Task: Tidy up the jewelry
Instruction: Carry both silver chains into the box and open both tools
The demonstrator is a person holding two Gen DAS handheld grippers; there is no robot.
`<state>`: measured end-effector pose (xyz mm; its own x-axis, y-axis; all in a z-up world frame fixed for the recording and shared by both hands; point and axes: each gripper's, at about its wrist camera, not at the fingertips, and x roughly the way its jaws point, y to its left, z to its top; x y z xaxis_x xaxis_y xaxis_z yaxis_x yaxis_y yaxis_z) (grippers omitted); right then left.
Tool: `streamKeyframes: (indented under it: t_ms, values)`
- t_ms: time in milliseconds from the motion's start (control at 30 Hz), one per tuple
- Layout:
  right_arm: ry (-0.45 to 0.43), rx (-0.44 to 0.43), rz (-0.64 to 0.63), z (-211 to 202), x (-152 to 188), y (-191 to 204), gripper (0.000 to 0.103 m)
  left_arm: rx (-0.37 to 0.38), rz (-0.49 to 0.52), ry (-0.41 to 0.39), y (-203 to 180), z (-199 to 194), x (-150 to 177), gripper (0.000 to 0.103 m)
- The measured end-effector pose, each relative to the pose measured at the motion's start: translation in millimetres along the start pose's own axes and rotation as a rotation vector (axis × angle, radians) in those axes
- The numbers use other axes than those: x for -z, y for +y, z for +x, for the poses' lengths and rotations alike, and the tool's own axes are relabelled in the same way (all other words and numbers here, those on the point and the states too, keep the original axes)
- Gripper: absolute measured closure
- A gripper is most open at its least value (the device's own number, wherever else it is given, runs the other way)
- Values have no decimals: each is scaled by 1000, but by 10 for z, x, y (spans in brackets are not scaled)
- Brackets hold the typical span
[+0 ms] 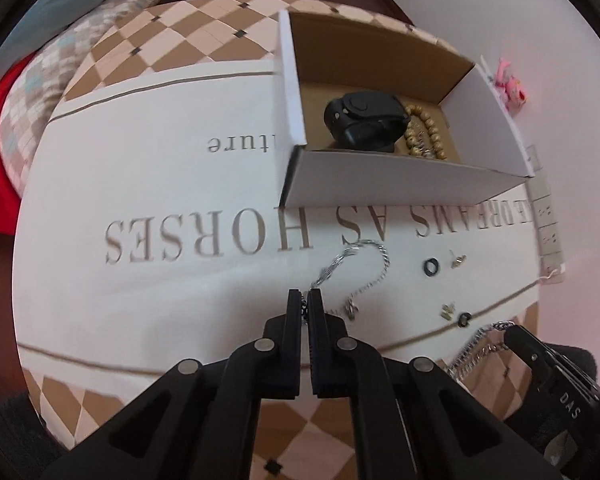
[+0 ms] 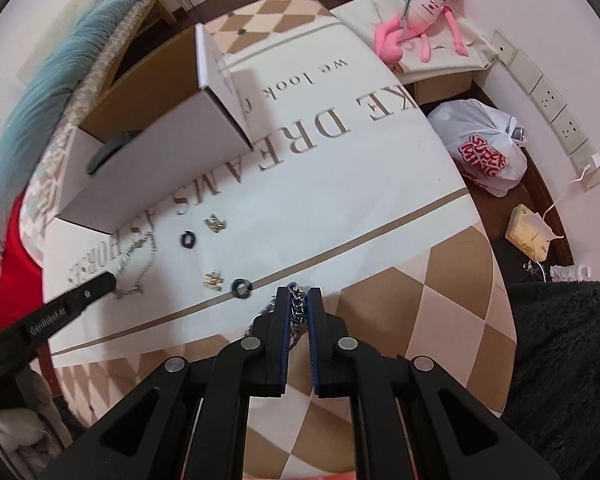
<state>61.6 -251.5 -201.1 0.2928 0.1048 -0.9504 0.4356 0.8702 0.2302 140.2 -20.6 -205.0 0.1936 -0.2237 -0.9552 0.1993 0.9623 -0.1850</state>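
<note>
Printed rug (image 1: pixel 160 168): box (image 1: pixel 400 184), black rings (image 1: pixel 432 267), probably earrings (image 1: pixel 458 260).

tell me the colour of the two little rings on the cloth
Black; both rings show best in the right wrist view.

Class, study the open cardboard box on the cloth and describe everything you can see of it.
The cardboard box is white outside and brown inside, with its top open and walls upright. It rests on the printed cloth, covering part of the lettering. Inside lie a black watch-like item and a wooden bead bracelet, touching each other. Neither gripper touches the box.
</note>
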Motion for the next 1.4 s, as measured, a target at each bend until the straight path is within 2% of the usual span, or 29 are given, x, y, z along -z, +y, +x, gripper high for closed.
streamKeyframes:
  t_ms: [167, 367, 567, 733, 867, 1033, 1133, 1233, 1400]
  values:
    - [-21, -50, -17, -211, 0, 38, 95, 42, -19, -46, 30, -316, 83, 103]
    - [-63, -120, -33, -515, -60, 153, 95, 112, 16, -128, -98, -829, -11, 103]
    - [-114, -200, -68, -880, -348, 347, 95, 176, 58, -245, -286, -1444, -304, 103]
    - [-180, -213, -125, -1087, -799, 577, 95, 156, 95, -301, -393, -1639, -699, 103]
    - [-180, -192, -165, -1015, -1212, 763, 95, 134, 100, -287, -383, -1561, -1052, 103]
    - [-132, -149, -196, -751, -1620, 921, 95, 122, 76, -217, -303, -1239, -1424, 103]
    - [-98, -129, -196, -573, -1779, 958, 95, 144, 37, -153, -238, -1026, -1563, 103]
    - [-84, -99, -209, -436, -1893, 1004, 95, 127, 33, -107, -220, -861, -1637, 102]
    - [28, -85, -209, -102, -2029, 1046, 94, 47, 19, -67, -218, -699, -1691, 99]
